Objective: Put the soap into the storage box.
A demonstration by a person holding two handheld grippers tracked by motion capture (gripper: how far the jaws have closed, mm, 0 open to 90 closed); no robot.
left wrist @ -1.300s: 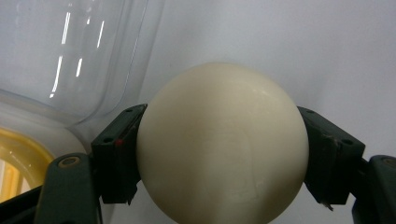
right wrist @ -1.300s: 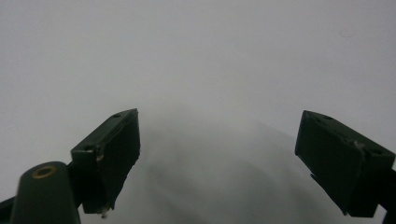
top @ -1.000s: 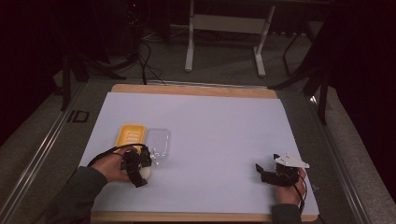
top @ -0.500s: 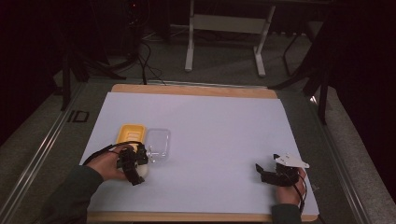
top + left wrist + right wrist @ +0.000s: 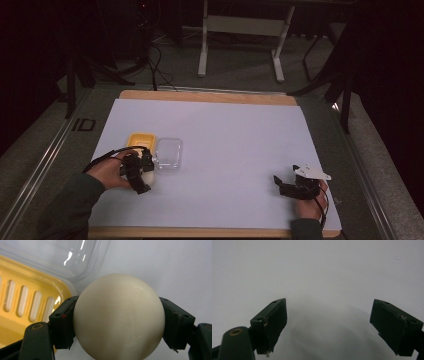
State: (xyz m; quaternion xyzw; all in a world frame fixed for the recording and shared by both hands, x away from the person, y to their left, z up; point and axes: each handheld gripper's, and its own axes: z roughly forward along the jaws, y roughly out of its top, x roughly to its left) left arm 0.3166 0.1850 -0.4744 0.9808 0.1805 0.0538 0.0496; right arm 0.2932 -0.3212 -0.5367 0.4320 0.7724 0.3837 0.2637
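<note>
A cream-coloured ball is clamped between the two jaws of the left tongs, one pad pressed against each side of it. In the high view the left tongs are seen at the near left of the table, which is covered in white, just beside a yellow slotted tray and a clear plastic lid that lie side by side. In the left gripper view the yellow slotted tray and the clear plastic lid are seen close behind the ball. The right tongs are held at the near right, well apart from these things; the jaws of the right tongs are spread wide with nothing between them but the white surface
</note>
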